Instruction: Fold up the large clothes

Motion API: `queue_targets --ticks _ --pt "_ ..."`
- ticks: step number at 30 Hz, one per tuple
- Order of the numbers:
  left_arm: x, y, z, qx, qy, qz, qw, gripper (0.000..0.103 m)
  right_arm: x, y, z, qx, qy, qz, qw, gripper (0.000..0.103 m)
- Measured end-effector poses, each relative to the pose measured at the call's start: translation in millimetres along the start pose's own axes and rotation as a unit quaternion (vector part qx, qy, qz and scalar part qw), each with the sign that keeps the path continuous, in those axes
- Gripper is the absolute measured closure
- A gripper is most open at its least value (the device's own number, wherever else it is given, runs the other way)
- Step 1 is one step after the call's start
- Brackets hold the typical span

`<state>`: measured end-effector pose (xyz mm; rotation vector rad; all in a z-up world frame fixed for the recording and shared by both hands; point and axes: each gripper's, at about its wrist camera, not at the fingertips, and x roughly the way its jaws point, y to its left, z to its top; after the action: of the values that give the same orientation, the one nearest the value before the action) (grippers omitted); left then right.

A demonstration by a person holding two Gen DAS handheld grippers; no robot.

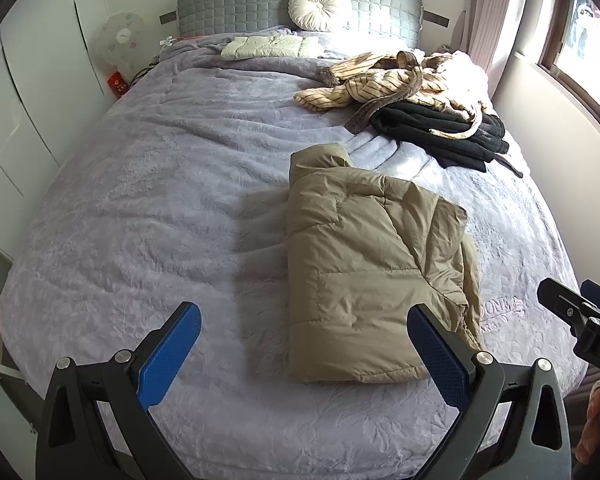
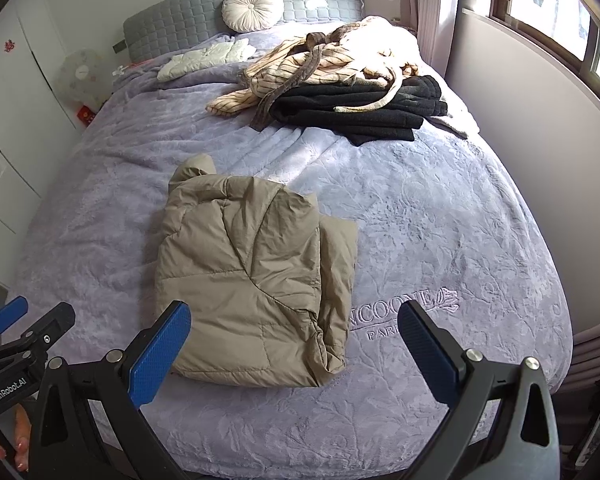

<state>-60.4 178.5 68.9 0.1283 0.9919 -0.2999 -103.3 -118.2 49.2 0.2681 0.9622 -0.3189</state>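
Folded khaki jacket on the bed, both tongs hanging open above its near edge.

The puffer jacket (image 1: 364, 276) lies as a compact folded packet on the lavender bedspread (image 1: 140, 208), its long axis running from the foot of the bed toward the grey headboard (image 1: 236, 4), collar end farthest from the tongs. The left tongs (image 1: 304, 354) hover over the jacket's near-left corner, spread wide and gripping nothing — the right tongs (image 2: 296, 350) hover over its near-right corner, equally wide, empty, touching no cloth. Neither looks clearly nearer. Beyond the jacket, toward the headboard and window, a striped robe (image 2: 300, 68) sprawls over a stack of black garments (image 2: 356, 108) — likely the next large piece to fold.
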Motion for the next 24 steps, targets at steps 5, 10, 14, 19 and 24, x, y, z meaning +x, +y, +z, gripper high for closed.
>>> queue_targets --ticks 5,10,14,19,24 --pt "0.1 -0.2 0.6 0.0 0.0 -0.001 1.0 0.0 0.1 -0.3 1.1 -0.002 -0.001 0.0 1.0 0.0" --pt "0.4 0.1 0.8 0.0 0.001 0.0 1.0 0.0 0.2 0.5 -0.1 0.001 0.0 0.0 1.0 0.0" --pt "0.5 0.3 0.3 -0.001 0.001 -0.001 1.0 0.0 0.2 0.3 0.5 0.001 0.0 -0.001 1.0 0.0" --pt "0.4 0.1 0.6 -0.001 0.0 -0.001 1.0 0.0 0.2 1.0 -0.7 -0.001 -0.001 -0.001 1.0 0.0" --pt "1.1 0.8 1.1 0.0 0.001 -0.001 1.0 0.0 0.2 1.9 -0.4 -0.002 -0.001 -0.002 1.0 0.0"
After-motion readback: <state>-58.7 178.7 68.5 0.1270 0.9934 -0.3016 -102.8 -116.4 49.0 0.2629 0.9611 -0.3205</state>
